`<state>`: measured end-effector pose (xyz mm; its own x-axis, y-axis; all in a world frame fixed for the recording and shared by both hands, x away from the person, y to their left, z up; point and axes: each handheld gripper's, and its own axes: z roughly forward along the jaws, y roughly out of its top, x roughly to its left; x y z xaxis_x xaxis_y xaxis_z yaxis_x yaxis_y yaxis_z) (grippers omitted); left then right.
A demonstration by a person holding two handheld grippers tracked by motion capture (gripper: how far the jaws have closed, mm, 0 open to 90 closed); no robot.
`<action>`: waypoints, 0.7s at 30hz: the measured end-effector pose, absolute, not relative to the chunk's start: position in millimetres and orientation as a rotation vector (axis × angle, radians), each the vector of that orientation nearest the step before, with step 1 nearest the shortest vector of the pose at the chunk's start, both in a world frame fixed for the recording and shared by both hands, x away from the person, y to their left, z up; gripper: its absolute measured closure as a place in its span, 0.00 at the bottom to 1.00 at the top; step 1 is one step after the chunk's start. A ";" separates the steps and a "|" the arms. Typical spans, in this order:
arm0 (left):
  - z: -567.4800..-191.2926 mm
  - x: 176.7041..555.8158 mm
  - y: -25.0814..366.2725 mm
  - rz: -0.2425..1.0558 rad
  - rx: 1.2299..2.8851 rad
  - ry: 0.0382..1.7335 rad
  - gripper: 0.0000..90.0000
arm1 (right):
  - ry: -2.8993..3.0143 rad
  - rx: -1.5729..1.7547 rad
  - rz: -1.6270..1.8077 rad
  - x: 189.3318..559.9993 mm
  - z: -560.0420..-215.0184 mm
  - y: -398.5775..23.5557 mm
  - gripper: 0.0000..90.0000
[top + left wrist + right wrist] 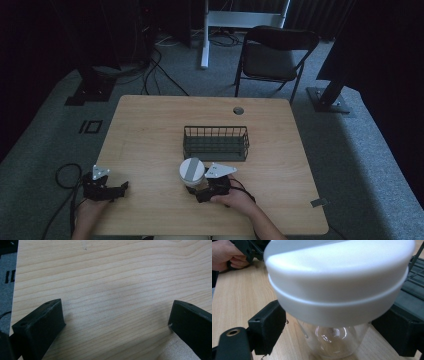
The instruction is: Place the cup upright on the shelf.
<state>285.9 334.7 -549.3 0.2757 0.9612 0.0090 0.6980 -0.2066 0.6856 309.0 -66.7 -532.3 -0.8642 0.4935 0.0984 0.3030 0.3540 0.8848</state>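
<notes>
The right gripper (195,191) clamps one clear lidded jar (192,171). One wire basket (216,143) stands at its 1 o'clock. The left gripper (121,189), at 9 o'clock, gapes over bare table (150,125)

Counter (150,125): I am seeing a wire basket (216,143) sitting mid-top; my right hand-held gripper (192,186) is meeting a white-lidded cup (192,171); my left hand-held gripper (122,188) is resting near the left edge.
</notes>
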 end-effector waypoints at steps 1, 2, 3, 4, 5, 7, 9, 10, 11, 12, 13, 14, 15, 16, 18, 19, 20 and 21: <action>-549.3 285.9 334.7 0.601 1.982 1.487 0.00 | 2.426 0.732 1.527 309.7 -532.5 -66.2 0.14; -549.2 285.9 334.7 0.601 1.981 1.487 0.00 | 2.427 0.735 1.528 310.4 -532.9 -65.8 0.14; -549.2 285.9 334.7 0.600 1.982 1.487 0.00 | 2.424 0.739 1.530 310.9 -533.2 -65.3 0.14; -549.3 285.9 334.7 0.601 1.981 1.487 0.00 | 2.424 0.742 1.532 311.2 -533.4 -64.8 0.15; -549.3 285.9 334.7 0.600 1.981 1.488 0.00 | 2.422 0.740 1.530 311.6 -533.7 -64.3 0.15; -549.2 285.9 334.7 0.600 1.981 1.487 0.00 | 2.418 0.746 1.534 311.8 -533.6 -63.9 0.16; -549.2 285.9 334.7 0.600 1.982 1.487 0.00 | 2.412 0.744 1.538 312.3 -533.3 -63.1 0.16; -549.2 285.9 334.7 0.600 1.982 1.487 0.00 | 2.411 0.750 1.541 313.0 -533.4 -62.4 0.16; -549.2 285.9 334.7 0.600 1.982 1.487 0.00 | 2.410 0.748 1.540 313.2 -533.5 -62.1 0.16; -549.3 285.9 334.7 0.600 1.982 1.487 0.00 | 2.409 0.751 1.538 313.6 -533.7 -61.7 0.16; -549.3 285.9 334.7 0.601 1.981 1.487 0.00 | 2.410 0.749 1.535 313.8 -533.9 -61.2 0.16; -549.3 285.9 334.7 0.600 1.981 1.487 0.00 | 2.410 0.753 1.536 313.8 -534.2 -60.6 0.16; -549.3 285.9 334.7 0.600 1.981 1.487 0.00 | 2.407 0.758 1.538 314.0 -534.3 -60.1 0.16; -549.3 285.9 334.7 0.600 1.981 1.487 0.00 | 2.407 0.761 1.541 314.3 -534.4 -59.9 0.16; -549.3 285.9 334.7 0.600 1.981 1.487 0.00 | 2.406 0.768 1.544 314.6 -534.5 -59.2 0.16; -549.3 285.9 334.7 0.600 1.981 1.487 0.00 | 2.406 0.771 1.546 314.7 -534.5 -58.8 0.16; -549.3 285.9 334.7 0.601 1.981 1.488 0.00 | 2.407 0.770 1.544 315.0 -534.5 -58.3 0.16; -549.3 285.9 334.7 0.601 1.981 1.488 0.00 | 2.407 0.770 1.544 315.0 -534.5 -58.3 0.16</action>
<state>285.9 334.7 -549.3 0.2753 0.9613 0.0091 0.6982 -0.2064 0.6855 315.0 -58.3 -534.5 -0.8497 0.5127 0.1232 0.3259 0.3269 0.8871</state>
